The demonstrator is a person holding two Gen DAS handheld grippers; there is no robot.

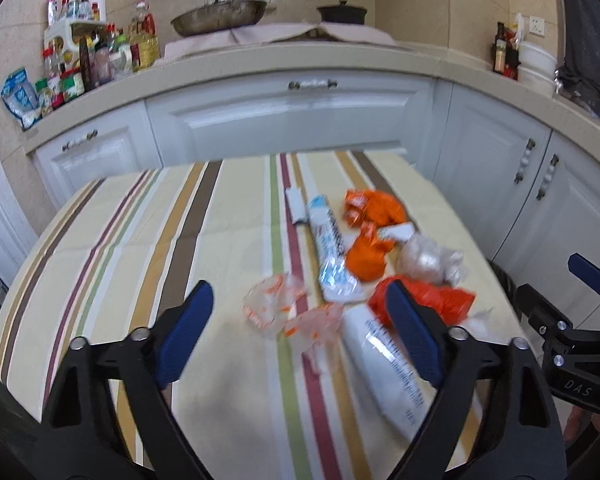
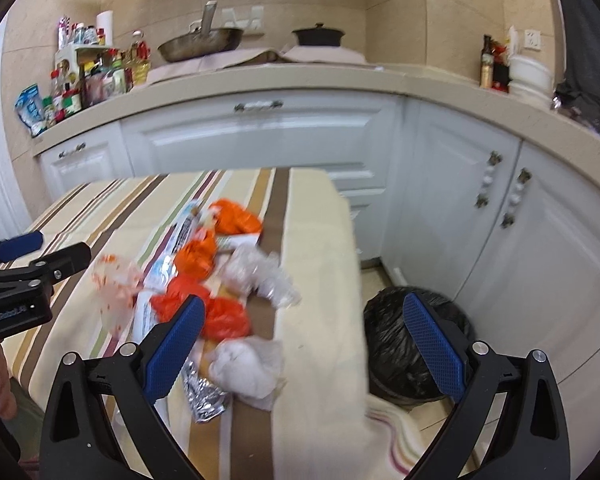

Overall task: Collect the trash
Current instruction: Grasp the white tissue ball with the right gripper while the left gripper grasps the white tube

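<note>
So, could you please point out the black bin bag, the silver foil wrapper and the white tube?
black bin bag [image 2: 384,332]: right wrist view, left side.
silver foil wrapper [image 2: 205,397]: right wrist view, middle.
white tube [image 1: 384,364]: left wrist view, body.

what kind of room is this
Most likely a home kitchen. A counter along tiled walls carries a wok, a lidded black pot and bottles of oil and condiments, with white cabinets below. A bin lined with a black bag stands beside the table.

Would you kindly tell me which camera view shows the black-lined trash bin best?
The right wrist view: the black-lined trash bin sits on the floor beside the striped table, framed between the right gripper's open jaws. The left wrist view does not show it at all.
</note>
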